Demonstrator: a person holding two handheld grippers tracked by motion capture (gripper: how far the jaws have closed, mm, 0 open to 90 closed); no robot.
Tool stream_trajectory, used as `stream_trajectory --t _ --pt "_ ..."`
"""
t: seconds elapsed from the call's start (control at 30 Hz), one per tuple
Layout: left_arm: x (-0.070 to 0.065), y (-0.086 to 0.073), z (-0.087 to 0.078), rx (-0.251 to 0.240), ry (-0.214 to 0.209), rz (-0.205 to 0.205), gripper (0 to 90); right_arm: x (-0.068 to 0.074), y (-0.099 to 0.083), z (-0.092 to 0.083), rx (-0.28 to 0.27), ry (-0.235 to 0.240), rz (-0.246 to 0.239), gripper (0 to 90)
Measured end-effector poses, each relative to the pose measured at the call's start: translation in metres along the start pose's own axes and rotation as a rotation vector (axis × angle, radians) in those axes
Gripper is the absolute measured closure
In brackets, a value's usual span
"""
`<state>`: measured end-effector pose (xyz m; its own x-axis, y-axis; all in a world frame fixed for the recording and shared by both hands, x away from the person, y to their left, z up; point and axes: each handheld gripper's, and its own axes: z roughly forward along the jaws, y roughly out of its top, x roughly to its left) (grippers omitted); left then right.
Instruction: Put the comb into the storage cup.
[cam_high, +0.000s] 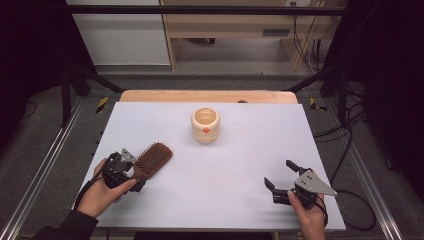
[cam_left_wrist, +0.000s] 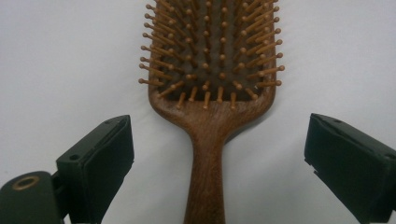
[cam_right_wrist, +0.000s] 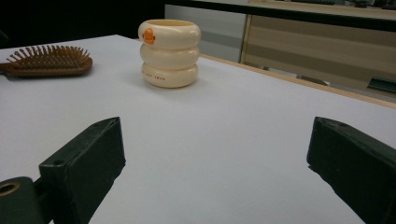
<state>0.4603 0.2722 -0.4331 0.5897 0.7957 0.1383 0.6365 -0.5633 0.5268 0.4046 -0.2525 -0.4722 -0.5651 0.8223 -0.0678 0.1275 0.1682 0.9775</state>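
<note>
A brown wooden paddle hairbrush (cam_high: 153, 158) lies bristles up on the white table, left of the middle. My left gripper (cam_high: 131, 172) is open at its handle end. In the left gripper view the handle (cam_left_wrist: 205, 163) runs between the two spread jaws of that gripper (cam_left_wrist: 219, 140), with a gap on each side. A cream ribbed cup (cam_high: 205, 125) with an orange mark stands upright at the centre back. My right gripper (cam_high: 279, 173) is open near the front right edge, holding nothing. In the right gripper view it (cam_right_wrist: 215, 144) faces the cup (cam_right_wrist: 169, 52) and the brush (cam_right_wrist: 49, 60) farther off.
The white table top (cam_high: 240, 165) has a wooden strip (cam_high: 210, 96) along its far edge. Metal rails and cables lie on the floor on both sides. A wooden cabinet (cam_high: 235, 25) stands beyond the table.
</note>
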Motion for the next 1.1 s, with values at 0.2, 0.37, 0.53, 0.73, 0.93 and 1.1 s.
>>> stream_trajectory --t 0.2,0.37,0.53,0.73,0.93,1.1 --pt "0.003 -0.003 -0.003 0.007 -0.004 0.003 7.9 0.002 0.001 0.0 0.001 0.006 -0.011 4.2" --pt "0.007 -0.006 0.0 0.03 -0.018 -0.001 7.5 0.002 0.001 0.0 0.0 0.005 -0.016 4.2" --pt "0.008 -0.006 0.004 0.07 -0.037 0.017 7.9 0.002 0.0 0.0 0.003 0.002 -0.013 4.2" --pt "0.013 -0.004 0.005 0.085 -0.034 0.011 9.9 0.002 0.0 0.0 0.006 -0.001 -0.017 4.2" --pt "0.018 -0.007 0.008 0.096 -0.055 -0.024 19.3 0.003 0.0 0.0 0.013 0.001 -0.024 4.3" --pt "0.019 -0.008 0.008 0.103 -0.089 -0.027 31.4 0.002 0.0 0.0 0.013 0.0 -0.024 4.3"
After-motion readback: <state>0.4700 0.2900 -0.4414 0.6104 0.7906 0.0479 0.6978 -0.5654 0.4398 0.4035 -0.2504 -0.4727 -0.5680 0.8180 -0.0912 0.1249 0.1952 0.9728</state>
